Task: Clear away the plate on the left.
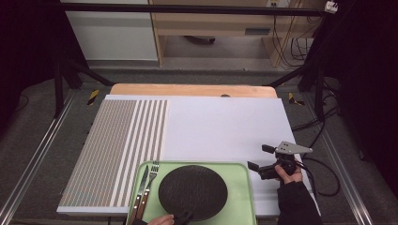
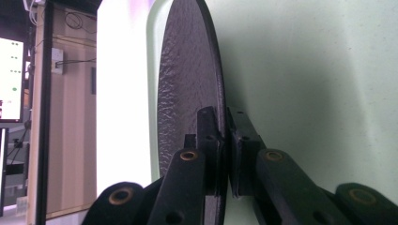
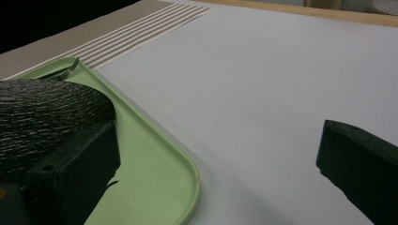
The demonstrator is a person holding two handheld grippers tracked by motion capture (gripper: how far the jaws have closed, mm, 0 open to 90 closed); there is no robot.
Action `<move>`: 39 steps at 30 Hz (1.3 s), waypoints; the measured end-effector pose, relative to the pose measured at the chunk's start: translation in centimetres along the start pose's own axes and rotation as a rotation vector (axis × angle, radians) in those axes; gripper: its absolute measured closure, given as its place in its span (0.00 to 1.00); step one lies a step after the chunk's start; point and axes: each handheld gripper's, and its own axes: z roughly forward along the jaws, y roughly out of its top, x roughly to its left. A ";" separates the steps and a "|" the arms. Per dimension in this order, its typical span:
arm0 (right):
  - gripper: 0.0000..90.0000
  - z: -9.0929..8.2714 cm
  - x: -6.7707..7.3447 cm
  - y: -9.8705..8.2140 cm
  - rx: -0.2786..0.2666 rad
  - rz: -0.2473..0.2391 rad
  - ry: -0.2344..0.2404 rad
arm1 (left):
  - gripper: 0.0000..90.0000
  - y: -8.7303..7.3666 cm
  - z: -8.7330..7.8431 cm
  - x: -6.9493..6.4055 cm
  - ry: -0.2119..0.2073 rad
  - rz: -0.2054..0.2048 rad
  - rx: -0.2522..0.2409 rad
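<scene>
A round black textured plate (image 1: 192, 191) lies on a pale green tray (image 1: 248, 187) at the table's near edge. My left gripper (image 1: 184, 216) comes in from the bottom and is shut on the plate's near rim. In the left gripper view the plate (image 2: 187, 79) stands edge-on, and the left gripper (image 2: 224, 122) pinches its rim from both sides, with the tray (image 2: 305, 93) behind. My right gripper (image 1: 259, 157) stands open just right of the tray, nothing between its jaws. The right gripper view shows the right gripper (image 3: 216, 154) wide open, the plate (image 3: 42, 112) and the tray's corner (image 3: 187, 187).
A fork (image 1: 151, 180) and a knife (image 1: 141, 192) lie side by side at the tray's left end. The white table cover (image 1: 225, 126) has a band of brown stripes (image 1: 117, 145) on its left. Black frame legs stand beyond the table.
</scene>
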 end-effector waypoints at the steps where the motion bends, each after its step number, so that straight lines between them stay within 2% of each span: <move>1: 0.00 0.0 0.0 0.0 0.000 0.000 -0.001 | 0.95 0.0 0.0 -0.1 0.001 0.005 -0.004; 8: 0.00 0.0 0.0 0.0 0.000 -0.001 0.000 | 0.94 0.1 0.2 -0.5 -0.008 0.015 0.002; 15: 0.00 0.0 0.0 0.0 0.001 -0.001 0.000 | 0.88 -0.1 0.7 -1.0 -0.065 -0.011 -0.003; 27: 0.00 0.0 0.0 0.0 -0.002 -0.001 0.001 | 0.80 -0.5 1.5 -1.6 -0.131 -0.023 0.016; 34: 0.00 0.0 0.0 0.0 -0.003 -0.001 0.001 | 0.77 -0.6 1.7 -1.7 -0.148 -0.019 0.024; 39: 0.00 0.0 0.0 0.0 -0.005 -0.001 0.002 | 0.73 -0.8 2.0 -1.7 -0.172 -0.034 0.037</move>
